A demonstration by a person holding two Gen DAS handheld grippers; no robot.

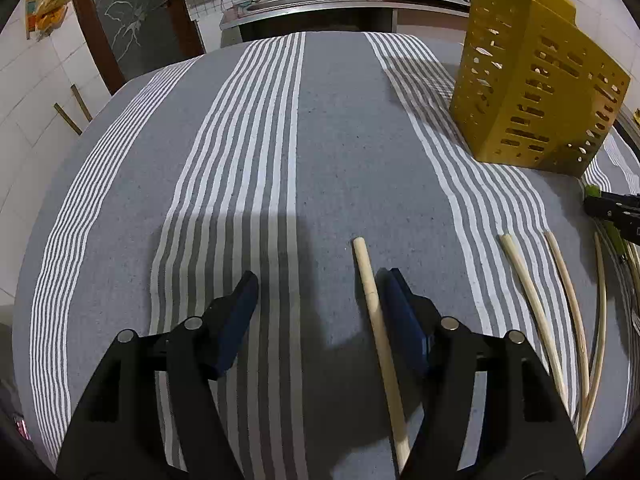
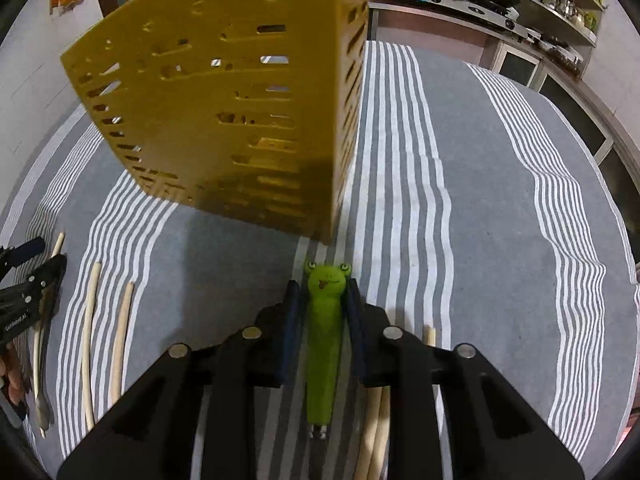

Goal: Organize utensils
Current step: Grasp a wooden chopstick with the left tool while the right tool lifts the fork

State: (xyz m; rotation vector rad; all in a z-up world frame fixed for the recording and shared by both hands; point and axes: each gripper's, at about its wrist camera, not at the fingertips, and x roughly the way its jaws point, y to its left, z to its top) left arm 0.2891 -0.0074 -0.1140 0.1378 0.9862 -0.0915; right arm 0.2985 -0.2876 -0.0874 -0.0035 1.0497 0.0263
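While green frog-handled utensil (image 2: 325, 332) sits between right jaws, gripped

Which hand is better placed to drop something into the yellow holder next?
Right. Its tool already grips the green frog-handled utensil directly before the yellow holder. The left tool is open over a chopstick.

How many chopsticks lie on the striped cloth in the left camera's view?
4 chopsticks: one between the left gripper's open fingers, close to its right finger; three side by side further right on the cloth. More may lie hidden at the picture's right edge.
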